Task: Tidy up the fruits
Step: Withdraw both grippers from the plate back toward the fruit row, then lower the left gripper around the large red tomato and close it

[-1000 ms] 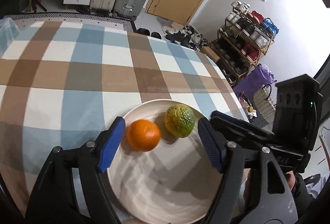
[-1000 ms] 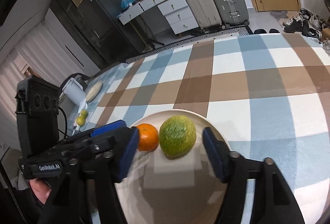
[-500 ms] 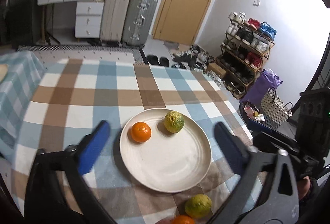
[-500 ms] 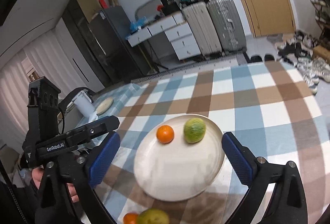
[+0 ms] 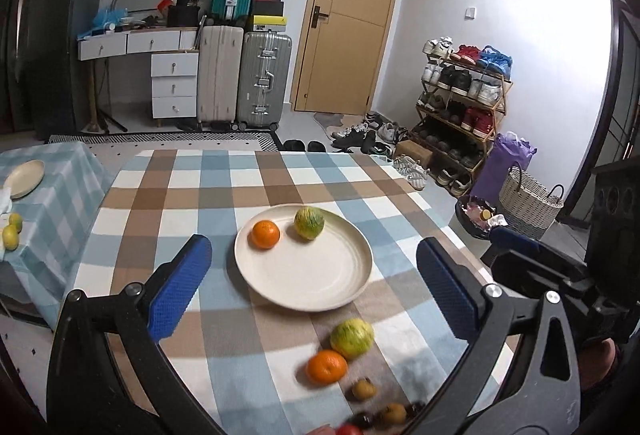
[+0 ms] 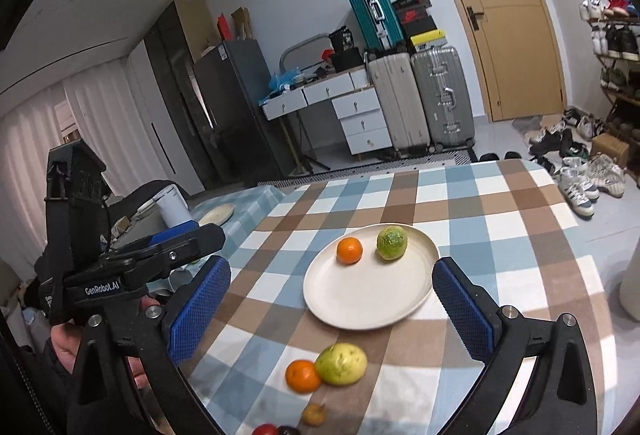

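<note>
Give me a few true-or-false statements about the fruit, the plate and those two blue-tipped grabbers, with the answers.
1. The plate holds two fruits. True: an orange and a green fruit.
2. The left gripper is clamped on an orange. False: it is open and empty.
3. More fruit lies on the tablecloth off the plate. True: a second orange and a yellow-green fruit, among others.
4. The right gripper is shut. False: its jaws stand wide apart.

Left gripper [image 5: 312, 291] spread wide, right gripper [image 6: 332, 309] likewise, both seemingly empty
</note>
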`<state>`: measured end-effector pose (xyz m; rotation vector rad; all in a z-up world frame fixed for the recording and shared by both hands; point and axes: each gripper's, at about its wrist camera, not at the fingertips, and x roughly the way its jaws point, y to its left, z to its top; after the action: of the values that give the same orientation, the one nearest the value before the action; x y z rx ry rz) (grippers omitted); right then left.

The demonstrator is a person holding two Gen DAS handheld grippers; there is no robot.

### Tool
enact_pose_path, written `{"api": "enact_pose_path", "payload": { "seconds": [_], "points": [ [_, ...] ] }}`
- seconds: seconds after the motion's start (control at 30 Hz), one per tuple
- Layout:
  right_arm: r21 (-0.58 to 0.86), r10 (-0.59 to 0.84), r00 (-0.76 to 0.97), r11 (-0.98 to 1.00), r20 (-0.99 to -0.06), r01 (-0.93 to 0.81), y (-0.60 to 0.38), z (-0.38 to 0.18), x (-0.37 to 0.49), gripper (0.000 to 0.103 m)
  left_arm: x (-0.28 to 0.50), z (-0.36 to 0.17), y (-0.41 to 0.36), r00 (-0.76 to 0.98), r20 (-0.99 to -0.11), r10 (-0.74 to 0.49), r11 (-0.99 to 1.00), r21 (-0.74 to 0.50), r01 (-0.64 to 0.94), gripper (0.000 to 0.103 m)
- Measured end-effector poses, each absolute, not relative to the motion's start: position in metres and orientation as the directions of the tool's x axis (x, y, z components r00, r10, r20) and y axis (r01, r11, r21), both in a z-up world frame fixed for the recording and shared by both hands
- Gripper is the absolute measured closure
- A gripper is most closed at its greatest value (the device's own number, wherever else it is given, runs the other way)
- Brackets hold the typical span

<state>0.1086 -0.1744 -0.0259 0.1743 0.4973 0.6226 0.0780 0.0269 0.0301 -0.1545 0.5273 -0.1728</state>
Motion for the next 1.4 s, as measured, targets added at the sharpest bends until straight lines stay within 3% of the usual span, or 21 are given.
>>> {"api": "enact_pose_path", "payload": {
  "seconds": [0.3, 0.57, 0.83, 1.27, 1.4],
  "points": [
    [0.240, 0.572, 0.718, 0.819, -0.397, -0.521, -0.168, -0.021, 0.049, 0.000, 0.013, 0.009, 0.034, 0.824, -0.517, -0.233, 0.963, -0.240, 0.121, 0.001],
    [0.240, 0.555, 0.720, 0.831, -0.417, -0.502, -0.176, -0.040, 0.023, 0.000, -0.013, -0.034, 0.037, 0.757, -0.594, -0.273, 0.956, -0.253, 0.147, 0.001],
    [0.258, 0.562, 0.672, 0.824, -0.483, -0.505, -0.174, -0.071, 0.009, 0.000, -0.004, -0.078, 0.021, 0.671, -0.668, -0.323, 0.945, -0.265, 0.191, 0.001],
    [0.304, 0.573, 0.648, 0.818, -0.502, -0.488, -0.183, -0.096, 0.010, 0.000, 0.018, -0.128, 0.001, 0.550, -0.756, -0.354, 0.935, -0.278, 0.220, 0.001],
    [0.325, 0.575, 0.638, 0.817, -0.512, -0.476, -0.186, -0.105, 0.015, 0.000, 0.020, -0.132, 0.000, 0.546, -0.757, -0.359, 0.933, -0.279, 0.226, 0.011]
  ]
}}
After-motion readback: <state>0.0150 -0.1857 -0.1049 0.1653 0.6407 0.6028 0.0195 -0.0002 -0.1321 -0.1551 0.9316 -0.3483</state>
